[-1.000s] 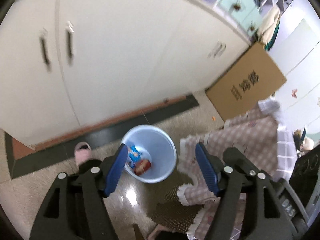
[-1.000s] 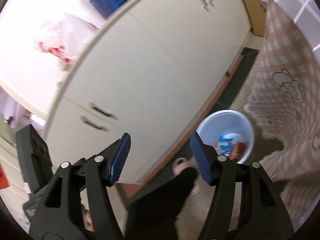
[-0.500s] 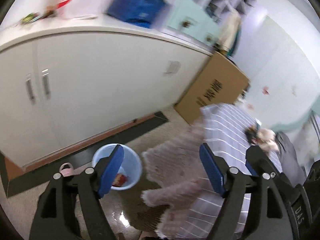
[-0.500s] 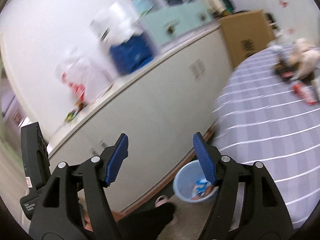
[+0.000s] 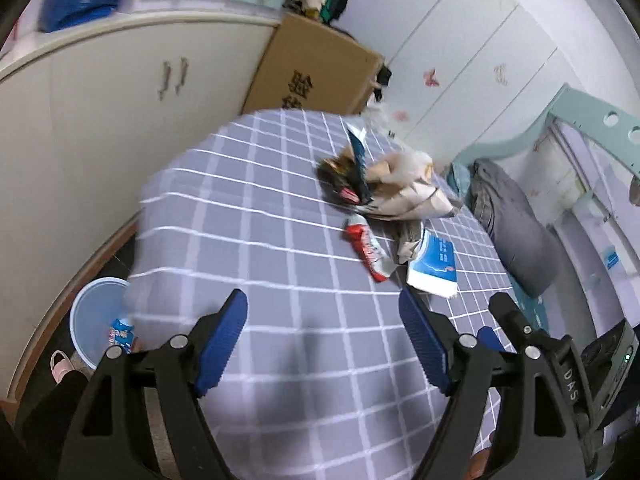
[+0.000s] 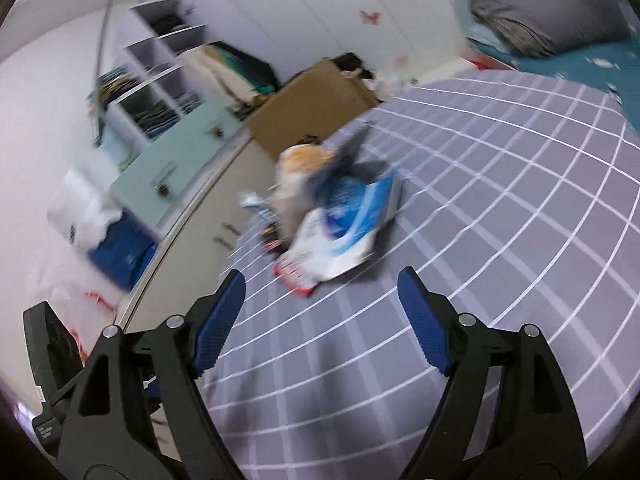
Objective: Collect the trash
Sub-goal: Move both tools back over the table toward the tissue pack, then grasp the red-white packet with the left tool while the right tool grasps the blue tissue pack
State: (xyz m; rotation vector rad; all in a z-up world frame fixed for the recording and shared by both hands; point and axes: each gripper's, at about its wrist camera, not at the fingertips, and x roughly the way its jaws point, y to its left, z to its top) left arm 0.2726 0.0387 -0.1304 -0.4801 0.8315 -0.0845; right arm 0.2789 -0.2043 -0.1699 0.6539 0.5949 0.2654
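Your left gripper point(image 5: 322, 340) hangs over the checked desk point(image 5: 248, 208), jaws wide and empty. Your right gripper point(image 6: 320, 318) has its jaws opening, nothing between them. The trash pile point(image 5: 384, 188) sits mid-desk; the blue bin point(image 5: 90, 316) stands on the floor beside the desk.

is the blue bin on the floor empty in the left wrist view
No, the blue bin beside the table already holds a blue snack wrapper at its bottom.
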